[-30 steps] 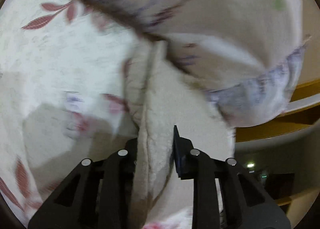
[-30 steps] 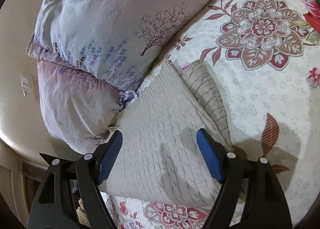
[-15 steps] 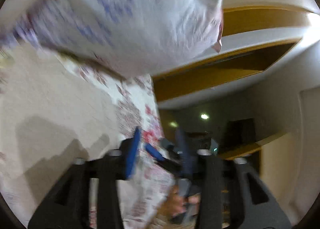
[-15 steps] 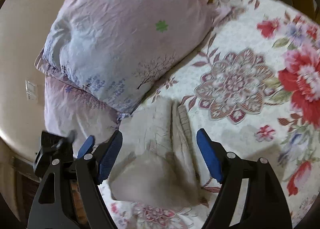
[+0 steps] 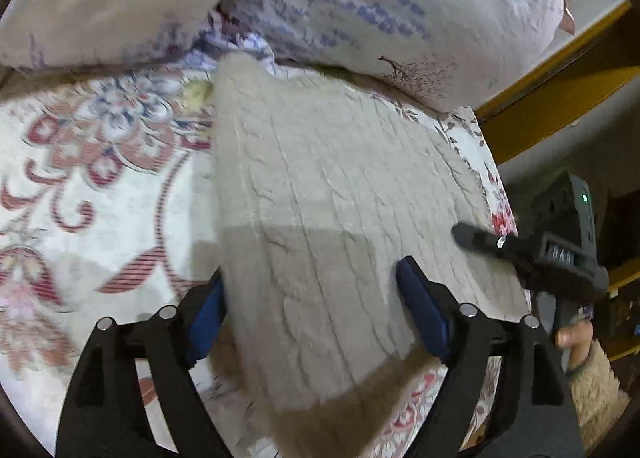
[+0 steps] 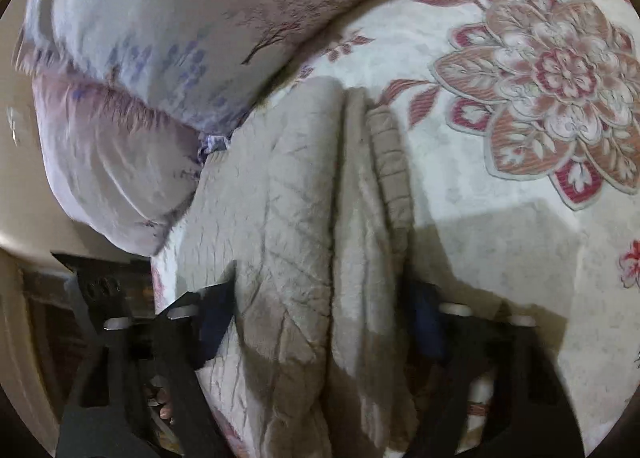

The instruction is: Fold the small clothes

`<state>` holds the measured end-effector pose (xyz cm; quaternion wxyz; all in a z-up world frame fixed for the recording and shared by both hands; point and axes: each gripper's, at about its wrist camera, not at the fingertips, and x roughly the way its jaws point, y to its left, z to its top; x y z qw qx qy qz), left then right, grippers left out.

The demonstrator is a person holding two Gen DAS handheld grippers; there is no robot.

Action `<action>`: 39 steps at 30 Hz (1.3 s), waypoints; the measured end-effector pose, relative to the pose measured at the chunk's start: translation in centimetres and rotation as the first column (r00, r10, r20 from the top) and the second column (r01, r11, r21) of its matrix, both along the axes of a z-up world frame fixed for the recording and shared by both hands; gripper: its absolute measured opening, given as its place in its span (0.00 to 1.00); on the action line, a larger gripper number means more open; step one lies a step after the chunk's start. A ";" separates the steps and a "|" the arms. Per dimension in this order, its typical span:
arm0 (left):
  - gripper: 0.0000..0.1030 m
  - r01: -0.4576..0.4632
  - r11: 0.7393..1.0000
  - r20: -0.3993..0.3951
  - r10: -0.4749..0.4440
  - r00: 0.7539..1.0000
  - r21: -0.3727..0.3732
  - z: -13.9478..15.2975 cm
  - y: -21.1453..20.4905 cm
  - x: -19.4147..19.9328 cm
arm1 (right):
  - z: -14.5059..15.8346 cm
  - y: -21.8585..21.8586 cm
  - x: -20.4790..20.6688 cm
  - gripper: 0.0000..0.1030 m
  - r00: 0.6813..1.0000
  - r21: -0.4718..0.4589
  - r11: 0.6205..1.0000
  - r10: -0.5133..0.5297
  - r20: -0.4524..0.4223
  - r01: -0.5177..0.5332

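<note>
A beige knitted garment (image 5: 340,194) lies folded on the flowered bedspread (image 5: 92,186), its far end against the pillows. My left gripper (image 5: 312,306) is open, its blue pads either side of the garment's near end, just above it. The right gripper also shows in the left wrist view (image 5: 520,250), at the garment's right edge. In the right wrist view the garment (image 6: 304,218) shows layered folds with a ribbed cuff (image 6: 390,154) on its right. My right gripper (image 6: 320,318) is open and straddles the garment's near end.
Two pale lilac printed pillows (image 5: 400,10) (image 6: 160,42) lie at the bed's head, touching the garment. A yellow wooden bed frame (image 5: 560,70) and a dark room lie beyond the bed edge on the right. The flowered bedspread (image 6: 520,106) stretches to the right of the garment.
My left gripper has let go of the garment, swung round and opened over the folded piece. My right gripper has come down closer over the garment's near end.
</note>
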<state>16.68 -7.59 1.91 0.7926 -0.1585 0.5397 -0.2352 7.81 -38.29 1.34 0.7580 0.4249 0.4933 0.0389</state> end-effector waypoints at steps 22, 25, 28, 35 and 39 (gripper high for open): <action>0.92 -0.292 0.928 0.284 0.223 0.932 0.229 5.6 14.8 -11.6 | 2.7 9.2 3.0 0.08 0.997 -0.258 0.963 -0.075 0.033 0.081; 0.96 -0.272 0.931 0.270 0.204 0.941 0.243 4.7 13.7 -12.6 | 1.9 7.9 3.1 0.09 0.991 -0.232 0.964 -0.134 -0.011 0.128; 0.98 -0.245 0.922 0.252 0.171 0.953 0.300 3.6 13.0 -13.5 | 4.5 9.3 1.1 0.28 0.994 -0.321 0.940 -0.102 0.044 0.110; 0.98 -0.179 0.920 0.190 0.118 0.975 0.348 1.5 10.4 -14.4 | 7.4 15.0 -8.6 0.93 0.989 -0.604 0.792 0.003 0.146 0.087; 0.98 -0.169 0.901 0.156 0.114 0.981 0.399 0.3 8.8 -14.2 | 3.5 18.9 -10.2 0.93 0.996 -0.644 0.764 0.084 0.031 -0.044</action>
